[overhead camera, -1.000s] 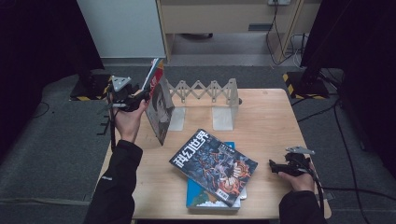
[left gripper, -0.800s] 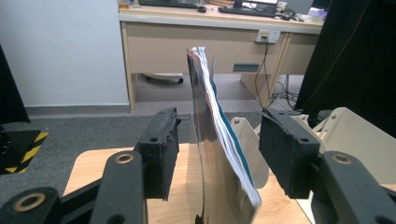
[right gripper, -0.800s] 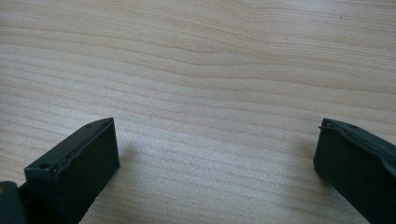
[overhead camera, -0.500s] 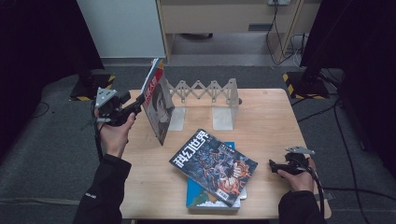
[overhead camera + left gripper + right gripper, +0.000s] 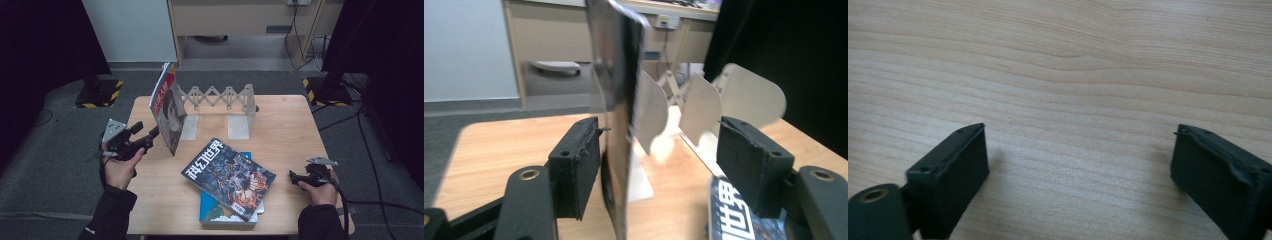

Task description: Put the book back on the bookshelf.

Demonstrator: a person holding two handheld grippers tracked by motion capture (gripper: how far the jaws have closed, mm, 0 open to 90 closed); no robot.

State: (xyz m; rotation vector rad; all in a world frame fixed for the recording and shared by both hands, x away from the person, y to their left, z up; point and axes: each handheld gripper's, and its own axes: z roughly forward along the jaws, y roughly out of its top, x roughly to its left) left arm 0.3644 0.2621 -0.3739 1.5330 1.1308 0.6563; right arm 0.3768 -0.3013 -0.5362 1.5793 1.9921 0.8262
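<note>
A magazine [image 5: 167, 112] with a red-and-white cover stands upright at the left end of an expanding white rack [image 5: 225, 100]. My left gripper [image 5: 150, 136] is level with its near lower edge. In the left gripper view the magazine [image 5: 619, 100] stands edge-on between the jaws, close to the left pad [image 5: 576, 165] and far from the right one. The left gripper [image 5: 669, 150] is open and its jaws have just been opening. My right gripper [image 5: 294, 176] rests low at the table's right front. The right gripper [image 5: 1080, 165] is open over bare wood, its jaws having just closed a little.
A dark science-fiction magazine [image 5: 227, 175] lies flat at the front middle of the wooden table [image 5: 285, 125], on top of a blue book [image 5: 212, 212]. Two white bookend plates [image 5: 704, 110] of the rack rise behind the upright magazine. Dark floor surrounds the table.
My left hand has dropped and come back toward the near left edge, from the magazine's upper part to its lower edge. The magazine stays upright. The right hand has stayed put.
</note>
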